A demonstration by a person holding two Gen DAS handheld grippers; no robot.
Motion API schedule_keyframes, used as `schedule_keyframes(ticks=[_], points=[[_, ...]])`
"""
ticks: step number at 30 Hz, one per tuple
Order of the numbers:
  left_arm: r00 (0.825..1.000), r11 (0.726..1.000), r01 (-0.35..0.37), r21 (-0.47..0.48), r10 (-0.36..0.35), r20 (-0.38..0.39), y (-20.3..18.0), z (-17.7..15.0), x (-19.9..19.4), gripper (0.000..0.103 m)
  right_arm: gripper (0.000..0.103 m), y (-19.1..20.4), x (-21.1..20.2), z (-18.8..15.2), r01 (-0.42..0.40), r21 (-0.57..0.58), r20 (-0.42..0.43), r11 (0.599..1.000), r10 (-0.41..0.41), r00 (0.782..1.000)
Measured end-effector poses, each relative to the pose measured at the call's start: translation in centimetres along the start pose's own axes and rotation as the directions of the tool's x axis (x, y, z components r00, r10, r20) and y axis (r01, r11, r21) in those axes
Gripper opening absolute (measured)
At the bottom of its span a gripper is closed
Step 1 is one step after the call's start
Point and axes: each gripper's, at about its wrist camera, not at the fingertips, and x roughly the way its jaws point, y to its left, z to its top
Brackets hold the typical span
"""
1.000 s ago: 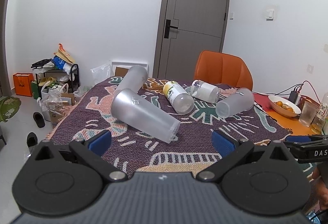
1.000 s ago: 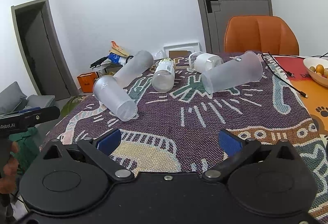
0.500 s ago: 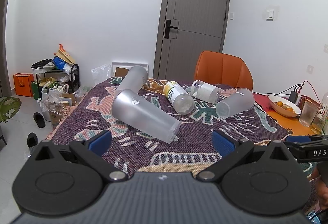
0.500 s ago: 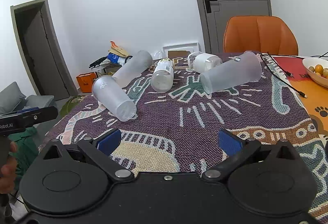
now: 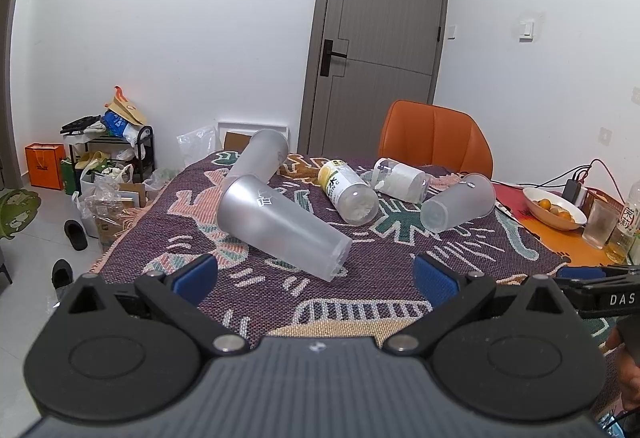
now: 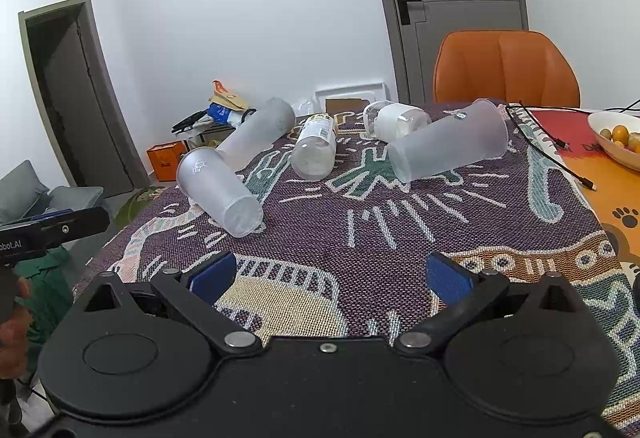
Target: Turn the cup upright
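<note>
A: Table under patterned woven cloth [image 5: 392,274] filled the lower half of both views; noted first, as the bed for everything else. Orange chair [image 5: 434,141] at 1 o'clock behind it, grey door [image 5: 380,33] at 12.

B: Then the vessels. Nearest frosted cup [image 5: 280,226] lay on its side at 11 o'clock from the left gripper [image 5: 316,272], wide mouth toward the far left, narrow base toward the camera. Judged the likeliest target, being closest.

A: Agreed. Same cup [image 6: 220,189] seen at 10 o'clock from the right gripper [image 6: 330,272]. Second frosted cup [image 6: 448,147] at 1 o'clock there, also on its side. Third frosted cup [image 5: 258,161] just behind the nearest one, touching or nearly so; could not tell which.

B: Two bottles between them: yellow-labelled bottle [image 5: 347,191] and white bottle [image 5: 400,179], both lying down. None upright, so task judged not begun.

A: Tongs?

B: Both spread wide, blue pads well apart, nothing between them. Held low and short of the cups, probably lining up an approach. Round walls on soft cloth: likely to roll if nudged off-centre.

A: Smallest last: fruit bowl [image 5: 554,213] at 2 o'clock, off the cloth.
</note>
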Motion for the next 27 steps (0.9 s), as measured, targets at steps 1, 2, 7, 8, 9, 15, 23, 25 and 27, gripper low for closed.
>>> schedule_keyframes(ticks=[1, 2, 7, 8, 9, 15, 23, 25, 27], points=[[1.000, 1.000, -0.001, 0.002, 0.001, -0.001, 0.0, 0.0, 0.0, 0.103, 0.103, 0.0, 0.1, 0.0, 0.001, 0.000, 0.000, 1.000, -0.001, 1.000], [1.000, 1.000, -0.001, 0.002, 0.001, 0.000, 0.0, 0.1, 0.1, 0.103, 0.103, 0.0, 0.1, 0.0, 0.002, 0.000, -0.001, 1.000, -0.002, 1.000], [1.000, 1.000, 0.000, -0.004, 0.000, 0.001, 0.1, 0.2, 0.5, 0.103, 0.103, -0.2, 0.4, 0.0, 0.008, 0.004, -0.005, 1.000, -0.008, 1.000], [1.000, 1.000, 0.001, -0.005, -0.001, 0.001, 0.1, 0.2, 0.6, 0.103, 0.103, -0.3, 0.5, 0.0, 0.009, 0.006, -0.006, 1.000, -0.009, 1.000], [1.000, 1.000, 0.001, -0.008, -0.001, 0.000, 0.1, 0.2, 0.6, 0.103, 0.103, -0.3, 0.6, 0.0, 0.008, 0.008, -0.008, 1.000, -0.008, 1.000], [1.000, 1.000, -0.001, -0.025, 0.001, -0.006, 0.4, 0.3, 1.9, 0.103, 0.103, -0.9, 1.3, 0.3, 0.017, 0.013, -0.017, 1.000, -0.017, 1.000], [1.000, 0.999, -0.008, -0.032, 0.008, -0.007, 0.6, 1.0, 3.9, 0.103, 0.103, -1.7, 2.9, 1.1, 0.033, 0.019, -0.015, 0.999, -0.033, 0.999], [1.000, 1.000, -0.005, -0.031, 0.005, -0.009, 0.5, 1.2, 4.5, 0.103, 0.103, -2.0, 3.4, 1.5, 0.035, 0.030, -0.012, 0.999, -0.035, 0.999], [1.000, 1.000, -0.002, -0.028, 0.001, -0.014, 0.4, 1.4, 5.2, 0.103, 0.103, -2.4, 3.9, 1.8, 0.039, 0.045, -0.008, 0.998, -0.039, 0.999]])
